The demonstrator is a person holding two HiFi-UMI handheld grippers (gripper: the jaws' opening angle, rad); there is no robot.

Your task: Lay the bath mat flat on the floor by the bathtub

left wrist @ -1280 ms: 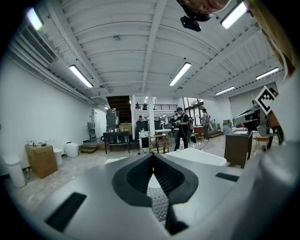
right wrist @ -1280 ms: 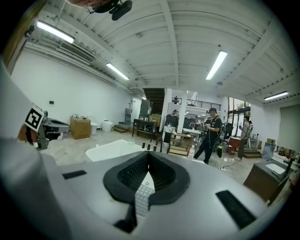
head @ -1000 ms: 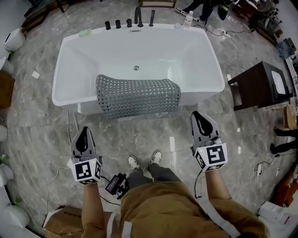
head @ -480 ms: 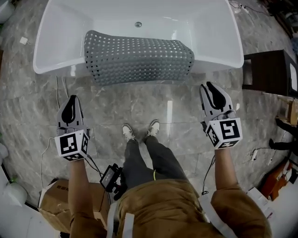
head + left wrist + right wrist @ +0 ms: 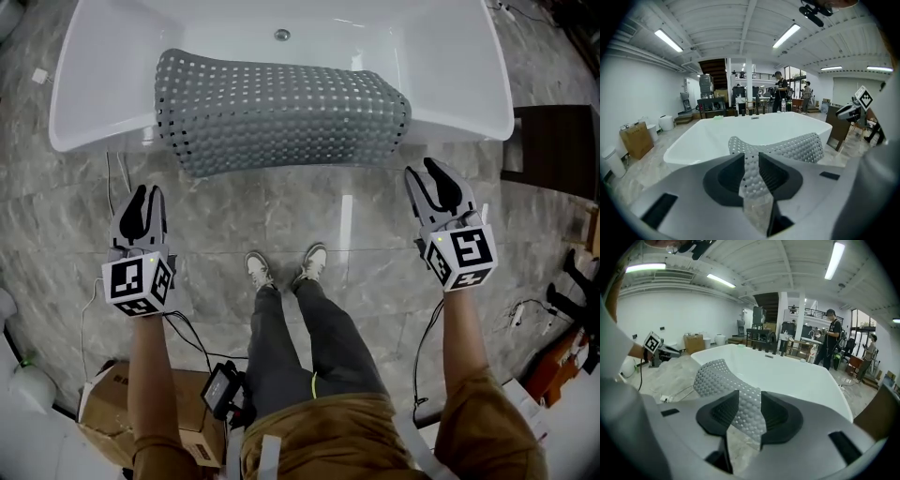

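A grey perforated bath mat [image 5: 281, 112] hangs over the near rim of the white bathtub [image 5: 66, 122], half inside and half down the outer wall. My left gripper [image 5: 142, 195] hovers over the marble floor short of the mat's left end, open and empty. My right gripper [image 5: 433, 176] hovers near the mat's right end, also open and empty. In the left gripper view the mat [image 5: 787, 147] shows through the gap of the left gripper [image 5: 751, 159]. In the right gripper view the mat [image 5: 717, 378] lies beyond the right gripper [image 5: 750, 399].
A dark cabinet [image 5: 553, 141] stands right of the tub. A cardboard box [image 5: 103, 422] sits at the lower left, with cables trailing on the floor. The person's shoes [image 5: 262, 272] stand between the grippers. People [image 5: 778, 91] stand far behind the tub.
Both grippers have tipped down from the ceiling toward the tub and moved closer to the mat. Their jaws, touching at the tips before, now stand apart.
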